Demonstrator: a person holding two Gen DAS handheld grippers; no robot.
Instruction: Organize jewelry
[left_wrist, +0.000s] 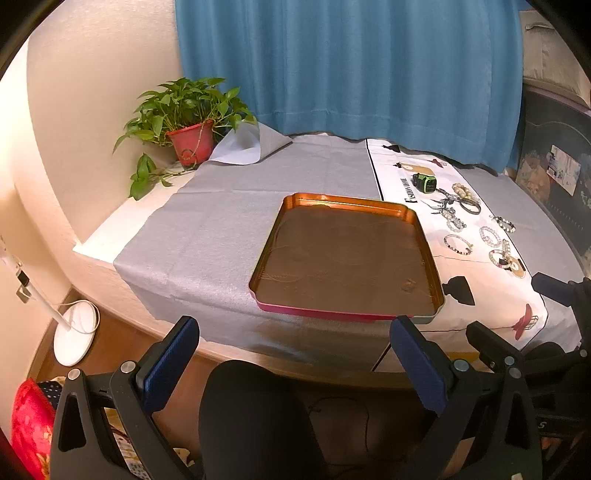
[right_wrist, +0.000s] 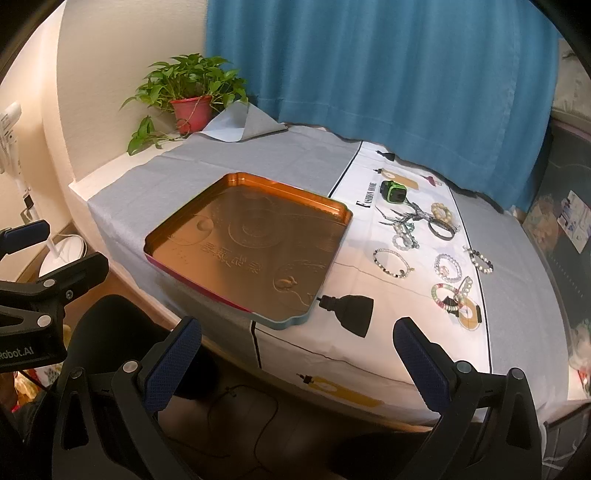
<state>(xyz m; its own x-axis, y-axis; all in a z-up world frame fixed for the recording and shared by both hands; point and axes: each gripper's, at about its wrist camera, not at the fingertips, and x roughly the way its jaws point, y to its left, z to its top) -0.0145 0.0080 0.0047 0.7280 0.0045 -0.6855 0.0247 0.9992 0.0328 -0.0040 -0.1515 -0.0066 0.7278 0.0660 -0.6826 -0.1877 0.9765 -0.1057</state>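
We hold the left gripper (left_wrist: 293, 354) and right gripper (right_wrist: 297, 354) wide apart and empty, short of the surface (right_wrist: 221, 162), since the bracelets (right_wrist: 448, 266) lie spread on the printed cloth (right_wrist: 388, 343) beside the empty tray (right_wrist: 334, 210), ready for sorting.

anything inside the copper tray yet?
No jewelry in the copper tray: only its embossed floor shows. Bracelets lie beside it on the white cloth. The cloths hide what is under it.
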